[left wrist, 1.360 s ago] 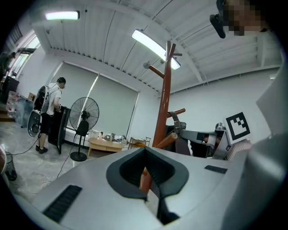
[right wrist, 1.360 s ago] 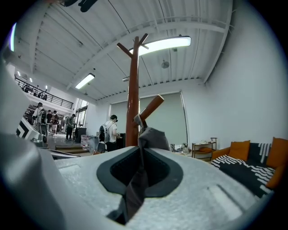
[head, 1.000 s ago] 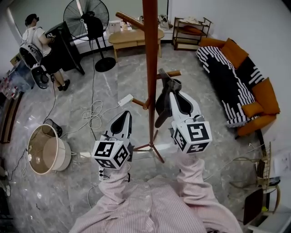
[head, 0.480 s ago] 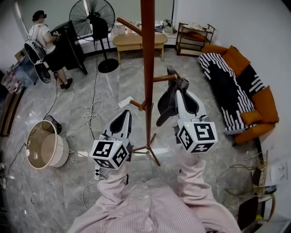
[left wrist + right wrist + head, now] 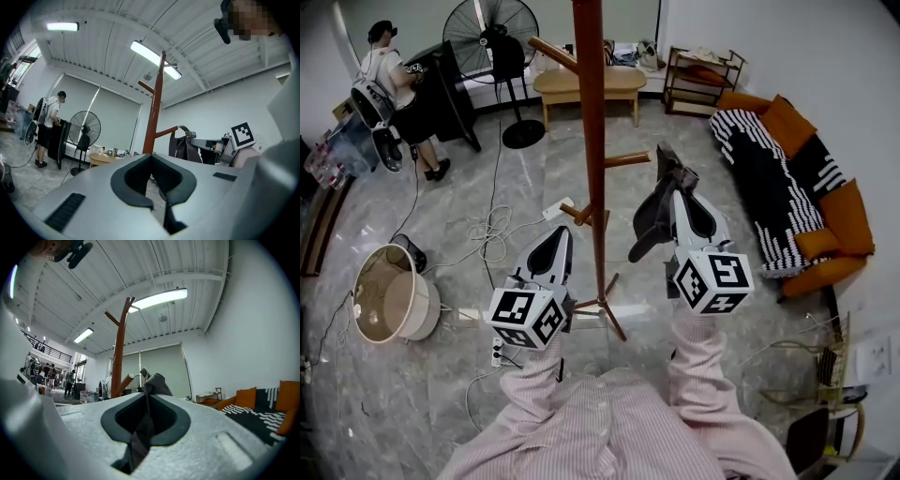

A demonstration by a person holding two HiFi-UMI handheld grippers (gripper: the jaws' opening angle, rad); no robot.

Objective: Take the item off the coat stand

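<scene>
The right gripper is clenching its jaws on a thin fold of the dark item, holding it up just beside the tip of the coat stand's lower right peg, with the bulk of the fabric hanging below the jaws. From the left gripper view the strap is sitting right at the peg's end, and I cannot tell whether it is fully clear of it. The left gripper is idling low on the other side of the pole, its jaws closed on nothing. The task is looking nearly finished, but the risk lies in that last bit of clearance. If the strap is catching the peg tip while the hand is pulling away, the stand could be tugged sideways and tip on its narrow feet. The grip is also pinching only a slim strip of cloth, so a sudden jerk could be sliding it out and dropping the item to the floor.
</scene>
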